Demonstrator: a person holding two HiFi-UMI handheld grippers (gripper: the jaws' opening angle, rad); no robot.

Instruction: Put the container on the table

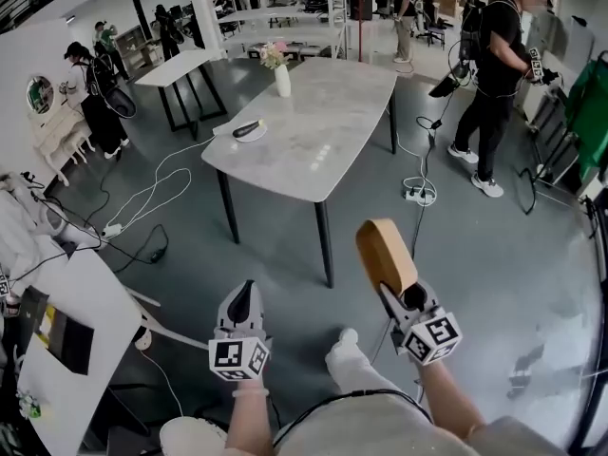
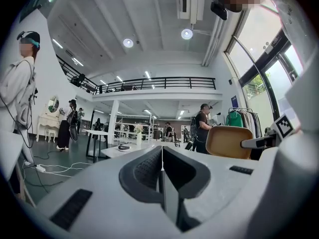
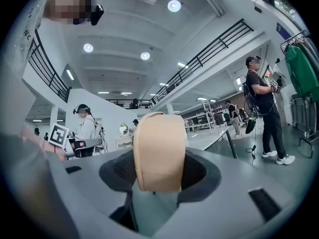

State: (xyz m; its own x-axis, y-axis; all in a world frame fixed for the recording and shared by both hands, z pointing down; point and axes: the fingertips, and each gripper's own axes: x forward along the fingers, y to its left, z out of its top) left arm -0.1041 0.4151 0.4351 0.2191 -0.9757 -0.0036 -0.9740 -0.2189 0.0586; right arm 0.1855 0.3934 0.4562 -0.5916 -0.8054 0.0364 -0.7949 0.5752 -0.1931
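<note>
Tan container (image 1: 386, 253) sits clamped edge-on in the right hand-held gripper (image 1: 403, 297), in mid-air, well short of the grey counter (image 1: 313, 131) at 12 o'clock. So narrow a grip could let it pivot or slip, and the floor cables (image 1: 418, 193) could snag a foot. Left hand-held gripper (image 1: 244, 300): jaws together, empty.

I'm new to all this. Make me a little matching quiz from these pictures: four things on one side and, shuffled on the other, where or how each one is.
Things:
1. tan container
2. left gripper
3. vase of flowers
4. power strip

Place or state:
A. lying on the floor
B. clamped in the right gripper
C. jaws together, nothing between them
D. standing on the table

Pairs: 1-B, 2-C, 3-D, 4-A
</note>
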